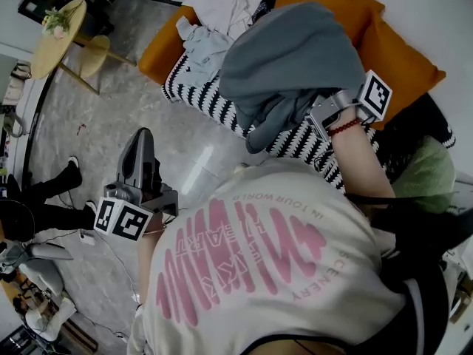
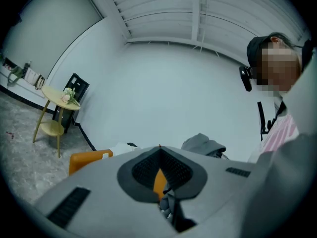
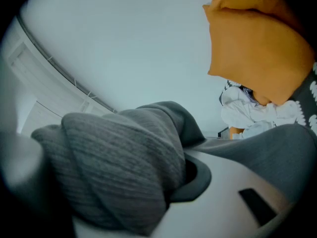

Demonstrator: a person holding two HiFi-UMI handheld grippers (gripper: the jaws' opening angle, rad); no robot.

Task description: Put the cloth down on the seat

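1. The right tongs (image 1: 321, 115) pinch a thick bunched fold of the grey cloth (image 1: 288, 58); the fabric fills the gap between them and spills over both sides, probably so that the whole garment travels as one bundle.
2. The cloth hangs ahead of and below the right tongs; whether its lowest fold touches anything I cannot tell; it seems to be held high so that the trailing edge clears the front of the seat.
3. The seat (image 1: 194, 87), under a black-and-white patterned cover, lies directly beneath the right tongs and their load; orange cushions (image 1: 399, 58) stand beyond them and to their right.
4. A pile of other clothes (image 1: 214, 13) lies on the seat beyond the right tongs and to their left; the patch under the cloth looks like the likely drop spot.
5. The left tongs (image 2: 159, 148) are pressed together on nothing; they hang over the floor (image 1: 111, 109), well apart from the cloth, seemingly kept out of the way because one grip is enough.
6. By my judgement, lowering and release remain.
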